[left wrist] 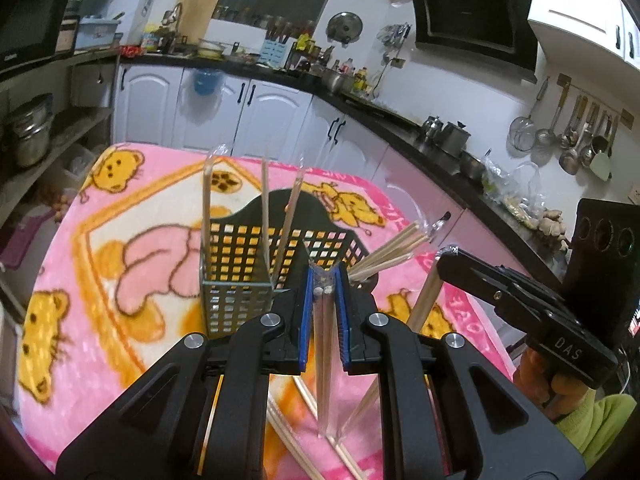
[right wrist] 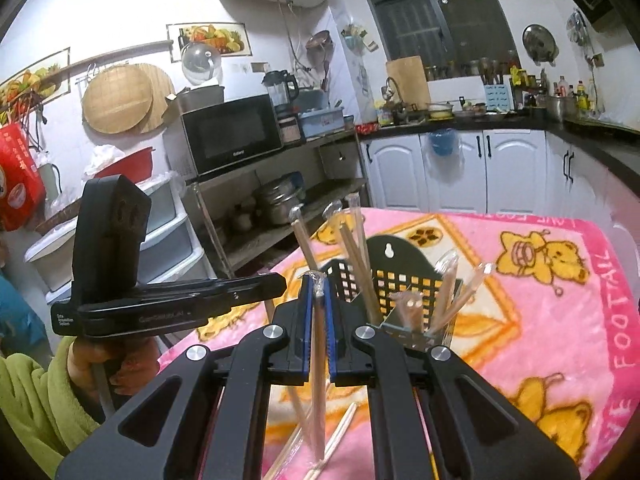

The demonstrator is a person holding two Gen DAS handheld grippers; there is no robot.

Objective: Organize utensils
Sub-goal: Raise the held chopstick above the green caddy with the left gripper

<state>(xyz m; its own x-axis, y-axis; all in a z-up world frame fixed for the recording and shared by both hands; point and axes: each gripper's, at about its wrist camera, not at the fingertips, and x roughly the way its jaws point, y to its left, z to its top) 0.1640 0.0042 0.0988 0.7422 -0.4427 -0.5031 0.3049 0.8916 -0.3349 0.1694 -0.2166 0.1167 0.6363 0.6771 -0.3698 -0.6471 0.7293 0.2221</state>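
Note:
My left gripper (left wrist: 323,276) is shut on a plastic-wrapped pair of chopsticks (left wrist: 323,360) that hangs straight down between its blue pads, above the pink blanket (left wrist: 80,320). Just beyond it stands a black mesh utensil holder (left wrist: 240,280) with several wrapped chopsticks upright or leaning in it. My right gripper (right wrist: 318,284) is likewise shut on a hanging wrapped pair (right wrist: 319,380), in front of the same holder (right wrist: 384,280). Each gripper shows in the other's view: the right gripper (left wrist: 442,260) with its pair (left wrist: 426,300), and the left gripper (right wrist: 280,282).
Loose chopsticks (left wrist: 296,440) lie on the blanket under both grippers, also seen as loose chopsticks (right wrist: 340,432). A person's hand in a green sleeve (right wrist: 36,400) holds the left gripper. White cabinets (left wrist: 260,116), a dark counter and a metal shelf (right wrist: 272,184) surround the table.

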